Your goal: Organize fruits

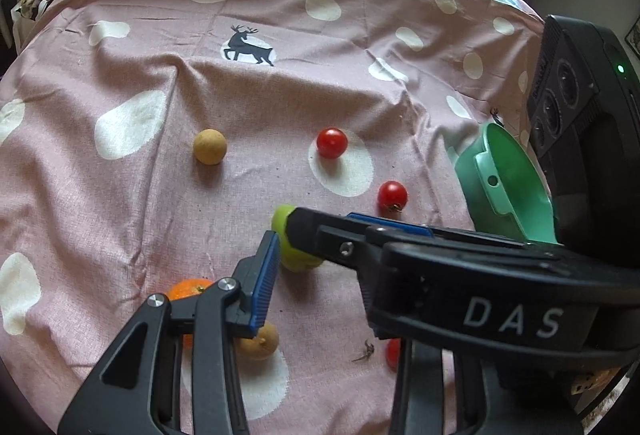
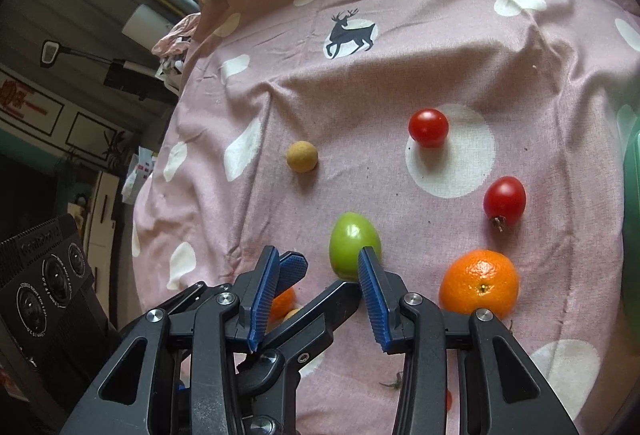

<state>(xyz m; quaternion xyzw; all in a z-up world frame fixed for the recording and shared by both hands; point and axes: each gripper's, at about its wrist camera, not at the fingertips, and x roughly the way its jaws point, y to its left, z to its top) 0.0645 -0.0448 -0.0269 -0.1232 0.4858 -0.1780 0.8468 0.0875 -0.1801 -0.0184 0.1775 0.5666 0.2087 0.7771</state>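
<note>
Fruits lie on a pink spotted cloth (image 1: 200, 95). A green fruit (image 2: 353, 243) lies in the middle, just beyond my open right gripper (image 2: 320, 275). In the left wrist view the green fruit (image 1: 282, 225) is partly hidden behind a black gripper finger (image 1: 400, 251) that crosses in front. My left gripper (image 1: 276, 247) shows one blue pad (image 1: 266, 283); its other finger is hidden. Two red tomatoes (image 2: 428, 127) (image 2: 505, 200), a tan fruit (image 2: 302, 156) and an orange (image 2: 478, 283) lie around. A second orange (image 1: 188, 289) sits by the left gripper.
A mint green container (image 1: 508, 187) stands at the right of the cloth. A black device with round sockets (image 1: 568, 87) stands beside it. Another tan fruit (image 1: 260, 341) and a part-hidden tomato (image 1: 393, 353) lie near the front edge. A window is behind.
</note>
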